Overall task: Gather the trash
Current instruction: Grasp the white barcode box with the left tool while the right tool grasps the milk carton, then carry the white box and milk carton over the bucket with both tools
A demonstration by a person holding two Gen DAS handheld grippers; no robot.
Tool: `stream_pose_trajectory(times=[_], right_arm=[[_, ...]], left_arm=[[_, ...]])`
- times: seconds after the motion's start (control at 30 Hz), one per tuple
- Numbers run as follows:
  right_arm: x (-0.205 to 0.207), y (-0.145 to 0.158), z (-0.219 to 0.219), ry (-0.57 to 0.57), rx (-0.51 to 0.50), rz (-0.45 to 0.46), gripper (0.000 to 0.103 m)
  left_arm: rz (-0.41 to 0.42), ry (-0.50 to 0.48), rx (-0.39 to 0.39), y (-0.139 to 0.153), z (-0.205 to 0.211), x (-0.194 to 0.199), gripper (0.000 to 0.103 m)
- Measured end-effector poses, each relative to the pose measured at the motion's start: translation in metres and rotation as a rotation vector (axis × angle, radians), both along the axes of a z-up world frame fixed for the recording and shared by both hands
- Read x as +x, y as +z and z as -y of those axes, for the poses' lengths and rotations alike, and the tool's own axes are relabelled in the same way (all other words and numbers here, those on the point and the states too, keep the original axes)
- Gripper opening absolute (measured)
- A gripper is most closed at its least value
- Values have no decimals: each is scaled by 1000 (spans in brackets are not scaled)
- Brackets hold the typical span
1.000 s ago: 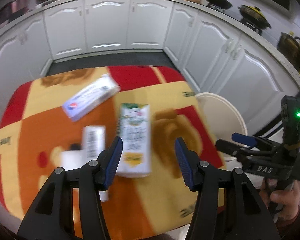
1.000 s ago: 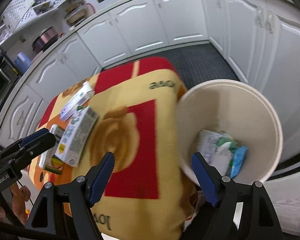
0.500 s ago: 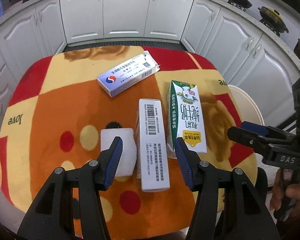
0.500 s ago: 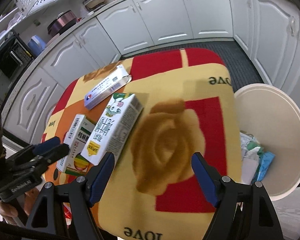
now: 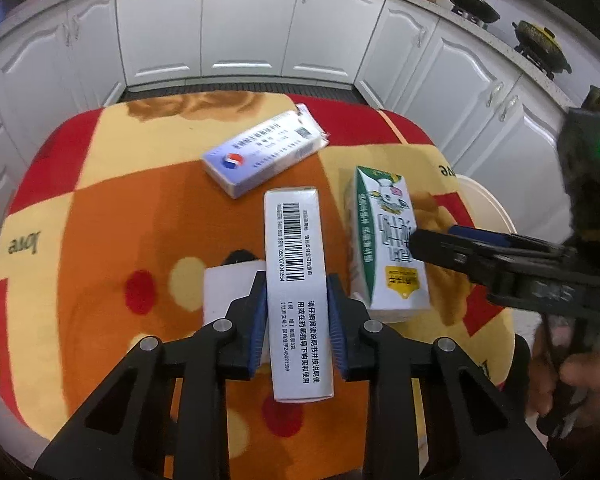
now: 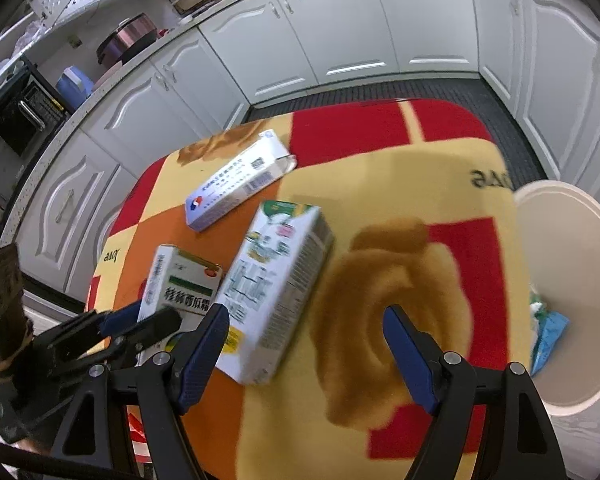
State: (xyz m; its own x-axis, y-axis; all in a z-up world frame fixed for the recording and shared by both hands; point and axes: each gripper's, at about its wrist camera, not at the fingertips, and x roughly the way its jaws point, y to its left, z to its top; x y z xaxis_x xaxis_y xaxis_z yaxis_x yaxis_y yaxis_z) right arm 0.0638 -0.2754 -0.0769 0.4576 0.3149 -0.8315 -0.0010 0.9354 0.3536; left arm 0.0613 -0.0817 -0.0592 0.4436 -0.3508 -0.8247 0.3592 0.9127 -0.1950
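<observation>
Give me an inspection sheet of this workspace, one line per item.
Surface: table under a red, orange and yellow patterned cloth.
Job's things: barcode box, milk carton and blue-and-white box lying flat; white bin beside the table, with some trash inside.
Clutter: a white item beside the barcode box, kind unclear.
Grippers: left gripper has just been closing, jaws now pressing the barcode box's sides; right gripper open, near the milk carton, nothing held.
Cables: nothing seen.
Surroundings: white kitchen cabinets; pans on the counter.
</observation>
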Motion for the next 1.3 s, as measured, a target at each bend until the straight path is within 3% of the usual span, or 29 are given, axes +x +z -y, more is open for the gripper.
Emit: stream_pose_trajectory(times=[0.17, 0.3, 0.37, 0.8, 0.93, 1.13, 1.23, 1.3], right_arm=[[27, -12, -29, 23, -48, -39, 77], [35, -25, -43, 62, -89, -59, 76], [31, -27, -40, 76, -90, -48, 69], [-23, 3, 5, 80, -160, 41, 62], [-34, -3, 8, 90, -172, 21, 60], [-39, -17, 12, 80, -225, -25, 61], [-34, -19, 13, 64, -240, -40, 72], [-32, -21, 15, 58, -235, -41, 72]], left_arm=[[17, 29, 18, 6, -14, -3, 25], [-16, 50, -25, 1, -24, 1, 25], [-12, 51, -32, 1, -24, 0, 25], [15, -11, -57, 14, 12, -8, 25], [15, -28, -44, 14, 24, -14, 25], [1, -55, -16, 6, 41, -19, 25], [-9, -59, -8, 1, 45, -19, 25], [-14, -60, -6, -1, 46, -19, 25]])
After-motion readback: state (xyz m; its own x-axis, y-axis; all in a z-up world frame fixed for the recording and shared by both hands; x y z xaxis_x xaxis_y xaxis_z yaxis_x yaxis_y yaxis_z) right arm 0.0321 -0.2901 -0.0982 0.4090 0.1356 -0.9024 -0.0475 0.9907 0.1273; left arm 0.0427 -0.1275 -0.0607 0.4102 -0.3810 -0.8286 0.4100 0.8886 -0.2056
